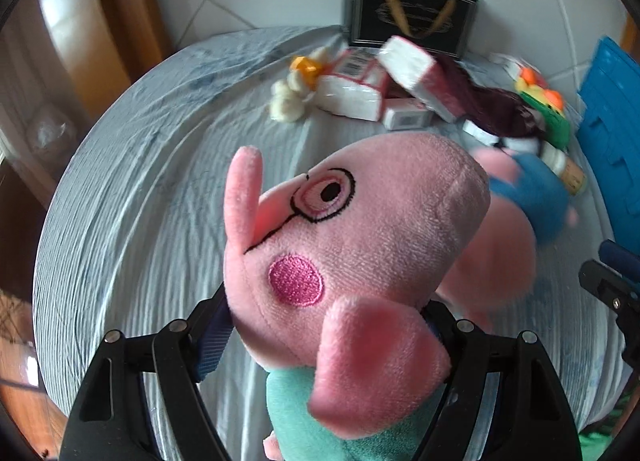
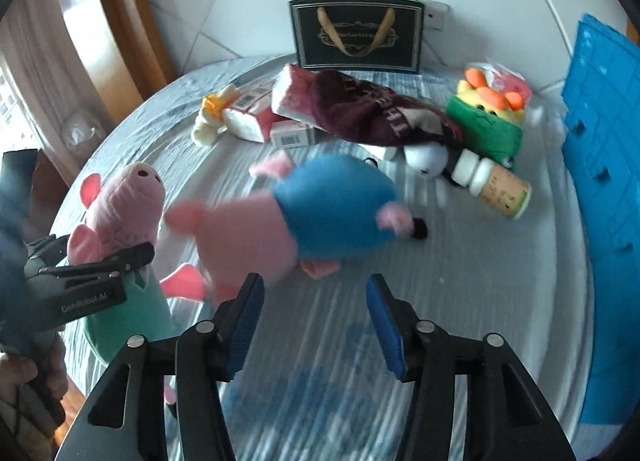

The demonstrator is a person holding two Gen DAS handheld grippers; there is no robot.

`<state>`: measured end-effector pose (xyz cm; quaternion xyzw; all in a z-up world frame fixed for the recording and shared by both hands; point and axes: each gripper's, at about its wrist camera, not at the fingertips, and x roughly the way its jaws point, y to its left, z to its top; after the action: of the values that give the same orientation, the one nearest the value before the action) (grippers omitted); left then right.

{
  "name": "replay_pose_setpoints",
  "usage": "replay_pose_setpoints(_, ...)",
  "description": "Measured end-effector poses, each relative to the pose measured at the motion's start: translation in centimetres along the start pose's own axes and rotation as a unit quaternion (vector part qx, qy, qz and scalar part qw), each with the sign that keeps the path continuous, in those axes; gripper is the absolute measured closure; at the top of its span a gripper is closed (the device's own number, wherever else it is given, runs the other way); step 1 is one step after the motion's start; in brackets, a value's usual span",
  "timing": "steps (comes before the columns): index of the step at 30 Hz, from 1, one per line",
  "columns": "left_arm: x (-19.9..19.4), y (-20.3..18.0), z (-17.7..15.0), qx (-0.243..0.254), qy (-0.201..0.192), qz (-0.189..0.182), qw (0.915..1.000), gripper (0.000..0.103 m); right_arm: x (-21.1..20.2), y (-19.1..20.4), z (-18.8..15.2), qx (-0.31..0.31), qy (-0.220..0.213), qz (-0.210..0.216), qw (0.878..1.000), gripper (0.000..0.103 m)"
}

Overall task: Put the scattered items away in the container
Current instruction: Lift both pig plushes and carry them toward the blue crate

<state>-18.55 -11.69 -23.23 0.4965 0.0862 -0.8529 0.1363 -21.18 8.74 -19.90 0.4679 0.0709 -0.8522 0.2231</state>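
Gripping a pink pig plush in a green dress (image 1: 340,245), the left gripper (image 1: 328,325) holds it above the bed. The right gripper (image 2: 315,297), jaws parted and empty, hangs near a blue-shirted pig plush (image 2: 320,205) lying on the striped sheet (image 2: 480,261).

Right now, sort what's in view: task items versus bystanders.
For the job:
pig in green, held by the left gripper
pig in blue
tissue packs
maroon cloth
bottle
black gift bag

Just there:
blue panel
bedsheet

Round table (image 2: 320,361), wrinkled pale-blue cloth; on it: blue-dressed pig plush (image 2: 320,213), tissue packs (image 2: 256,113), bottle (image 2: 496,185).
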Motion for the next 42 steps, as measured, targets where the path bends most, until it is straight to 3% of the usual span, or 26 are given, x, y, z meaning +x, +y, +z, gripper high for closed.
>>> replay_pose_setpoints(6, 0.4, 0.9, -1.3, -0.046, 0.014, 0.012, 0.9988, 0.025, 1.4, 2.5, 1.2, -0.107, 0.021, 0.025, 0.994, 0.041)
replay_pose_setpoints(10, 0.4, 0.3, -2.8, -0.092, 0.018, 0.031, 0.9951, 0.025, 2.4, 4.0, 1.5, -0.214, 0.028, 0.038, 0.976, 0.034)
replay_pose_setpoints(15, 0.0, -1.5, -4.9, -0.184, 0.027, 0.066, 0.9804, 0.025, 3.3, 4.4, 1.6, -0.349, 0.031, 0.081, 0.933, 0.019)
replay_pose_setpoints(18, 0.0, -3.2, -5.8, -0.227, 0.039, 0.083, 0.9696, 0.025, 3.6, 4.5, 0.9, -0.443, 0.028, 0.091, 0.891, 0.01)
replay_pose_setpoints(21, 0.5, -4.4, -6.0, -0.248, 0.045, 0.096, 0.9629, 0.025, 4.1, 4.3, -0.2, -0.507, 0.019, 0.079, 0.858, 0.006)
replay_pose_setpoints(23, 1.2, -5.1, -5.6, -0.26, 0.047, 0.106, 0.9587, 0.025, 4.6, 3.8, -0.5, -0.523, 0.014, 0.079, 0.849, 0.004)
replay_pose_setpoints(28, 3.0, -5.8, -4.2, -0.262, 0.045, 0.123, 0.9562, 0.025, 7.3, 3.0, -0.8, -0.536, -0.013, 0.053, 0.842, 0.0)
replay_pose_setpoints(32, 4.5, -6.5, -1.9, -0.24, 0.034, 0.142, 0.9596, 0.025, 8.4, 2.0, 0.3, -0.499, -0.036, 0.091, 0.861, 0.0)
replay_pose_setpoints(35, 5.0, -6.3, -0.6, -0.233, 0.027, 0.144, 0.9613, 0.025, 9.3, 1.4, 1.0, -0.471, -0.038, 0.097, 0.876, 0.0)
replay_pose_setpoints(42, 3.7, -6.4, -1.6, -0.231, 0.018, 0.15, 0.961, 0.025, 11.1, 1.3, 1.8, -0.442, -0.044, 0.117, 0.888, 0.0)
